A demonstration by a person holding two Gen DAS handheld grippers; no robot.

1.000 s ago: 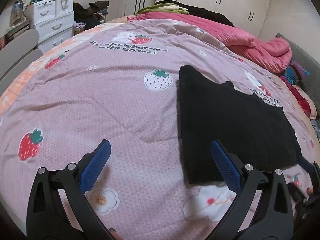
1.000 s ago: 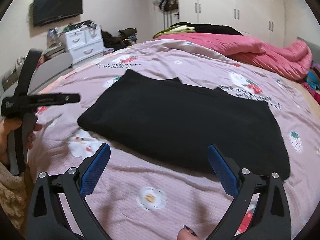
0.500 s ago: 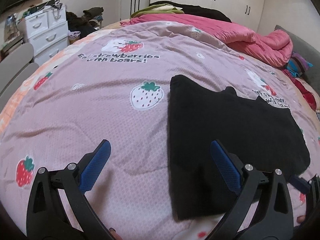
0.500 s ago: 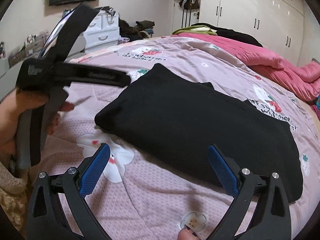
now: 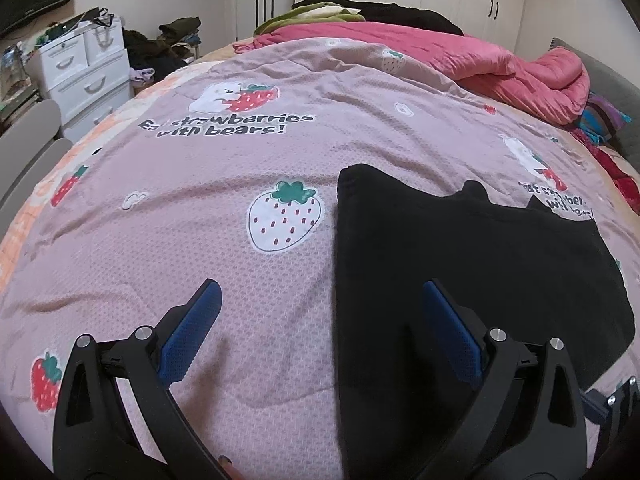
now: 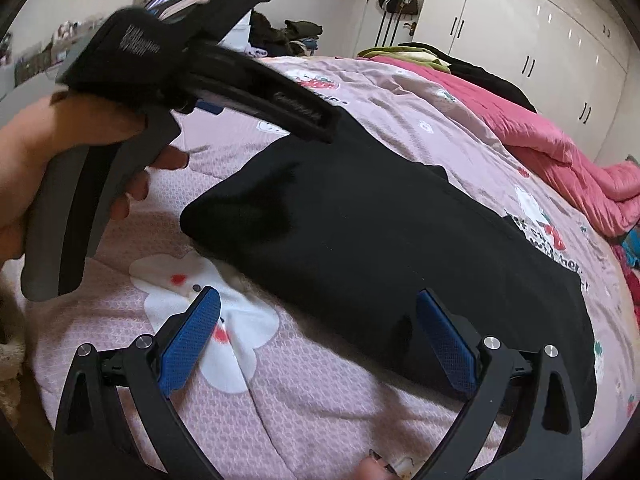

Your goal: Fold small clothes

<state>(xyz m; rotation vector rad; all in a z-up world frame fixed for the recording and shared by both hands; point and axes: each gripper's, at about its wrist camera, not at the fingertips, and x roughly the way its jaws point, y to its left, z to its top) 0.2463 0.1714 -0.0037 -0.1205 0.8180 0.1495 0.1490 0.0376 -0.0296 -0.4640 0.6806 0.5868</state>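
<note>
On the pink strawberry-print bedspread [image 5: 200, 240], just right of its big white strawberry [image 5: 284, 216], I see the black garment [image 5: 460, 264] lying flat in a folded slab. I hold my left tool [image 5: 320, 320] low over the garment's near left edge, blue fingers spread wide with nothing between them, one over bedspread and one over black cloth. My right tool [image 6: 318, 330] gapes just as wide and empty at the garment's near edge, with a hand [image 6: 60, 148] gripping the left tool's handle beyond it.
</note>
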